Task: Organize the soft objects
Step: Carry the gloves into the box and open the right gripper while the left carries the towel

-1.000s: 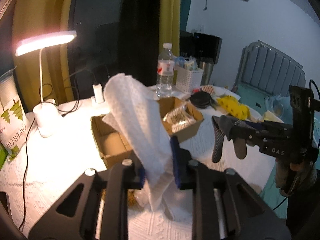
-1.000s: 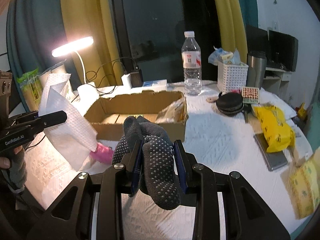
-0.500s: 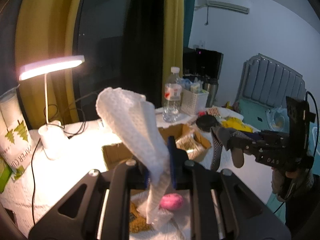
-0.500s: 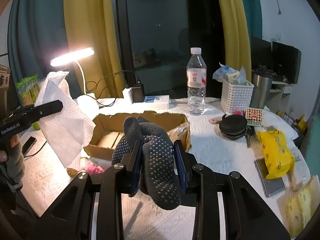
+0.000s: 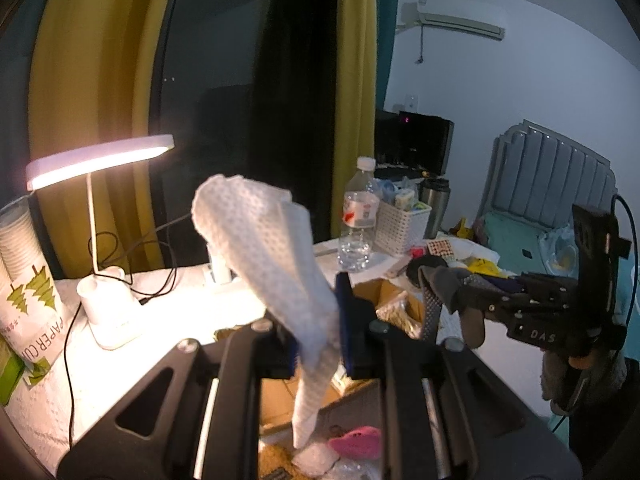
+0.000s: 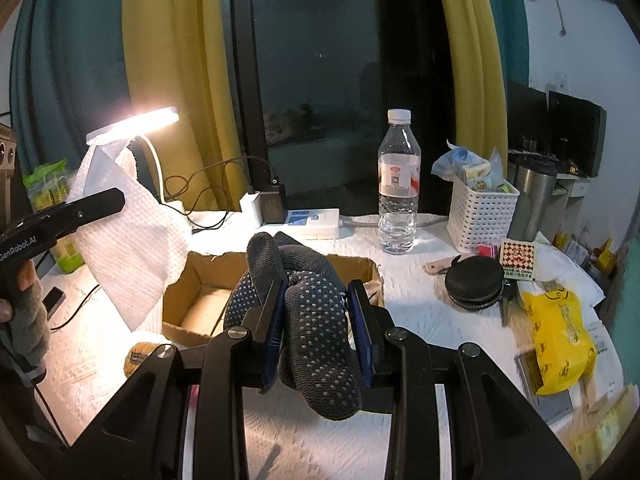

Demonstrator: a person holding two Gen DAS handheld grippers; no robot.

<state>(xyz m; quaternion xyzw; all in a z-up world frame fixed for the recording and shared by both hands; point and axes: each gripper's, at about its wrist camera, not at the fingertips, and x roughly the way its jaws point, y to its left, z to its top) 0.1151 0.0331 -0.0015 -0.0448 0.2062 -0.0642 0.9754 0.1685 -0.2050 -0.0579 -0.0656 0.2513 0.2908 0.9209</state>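
My left gripper (image 5: 316, 324) is shut on a white paper towel (image 5: 264, 248) and holds it high above the table; the towel also shows in the right wrist view (image 6: 132, 248). My right gripper (image 6: 316, 316) is shut on a dark grey dotted glove (image 6: 312, 312), also seen in the left wrist view (image 5: 444, 292). An open cardboard box (image 6: 200, 300) sits on the table below both. A pink soft object (image 5: 356, 442) lies on the table near the box.
A lit desk lamp (image 5: 96, 160) stands at the left. A water bottle (image 6: 398, 192), a white basket (image 6: 480, 216), a black round case (image 6: 474, 284), a yellow packet (image 6: 560, 332) and a power strip (image 6: 308, 220) are on the white tablecloth (image 6: 412, 312).
Both grippers have risen higher above the table with their loads. The box and pink object now sit lower in the left wrist view.
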